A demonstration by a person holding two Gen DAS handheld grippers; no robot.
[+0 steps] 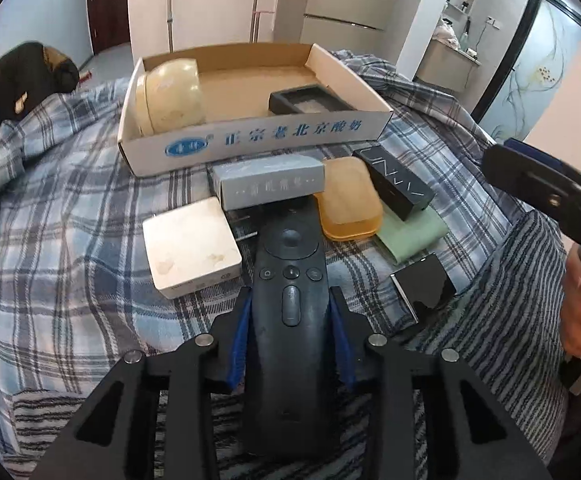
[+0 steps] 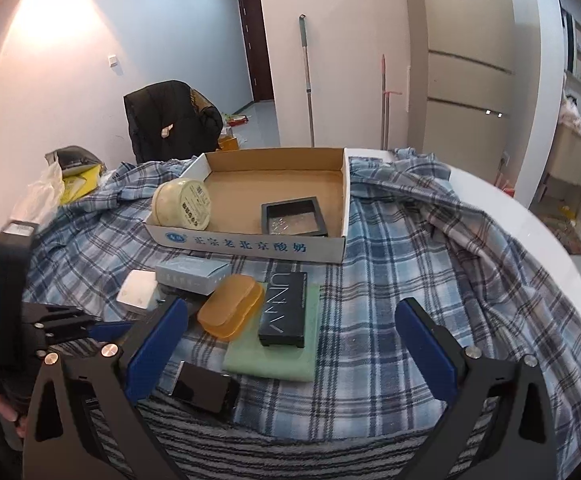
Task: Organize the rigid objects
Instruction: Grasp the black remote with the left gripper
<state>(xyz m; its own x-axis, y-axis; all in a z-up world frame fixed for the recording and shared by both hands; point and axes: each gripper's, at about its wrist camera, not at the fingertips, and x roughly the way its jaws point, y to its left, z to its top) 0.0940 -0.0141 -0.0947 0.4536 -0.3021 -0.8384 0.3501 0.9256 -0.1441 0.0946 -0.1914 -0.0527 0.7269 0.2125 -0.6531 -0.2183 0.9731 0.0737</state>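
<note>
Nearest of all lay the black remote control [image 1: 290,280], lengthwise between the blue pads [image 1: 239,344] of the left tongs [image 1: 290,320], which had closed on its lower half and held it from both sides. Its upper end, with the round button pad, pointed toward the cardboard tray [image 1: 250,146]. It sat over the near middle of the surface, which was draped in a blue plaid cloth [image 1: 70,240], with a grey striped cloth [image 1: 510,320] along the near edge.

Just left of the remote lay a white square box [image 1: 188,244]. Beyond its tip a grey carton [image 1: 272,182] lay crosswise, just in front of the tray. To the right sat an amber soap case [image 1: 348,200], touching or nearly touching the remote's upper end. Further right a black box with white lettering [image 1: 394,182] rested on a pale green cloth [image 1: 410,236]. A glossy black square item [image 1: 426,286] lay near the front edge, right of the remote.

Inside the tray, a cream round jar [image 1: 170,96] lay on its side in the left end, and a black open frame-like case [image 1: 310,100] sat in the near right corner.

The right tongs [image 2: 290,348] hung above the near right part of the surface with their blue pads [image 2: 426,348] spread wide and nothing between them. A hand [image 1: 578,312] gripped their handle.
</note>
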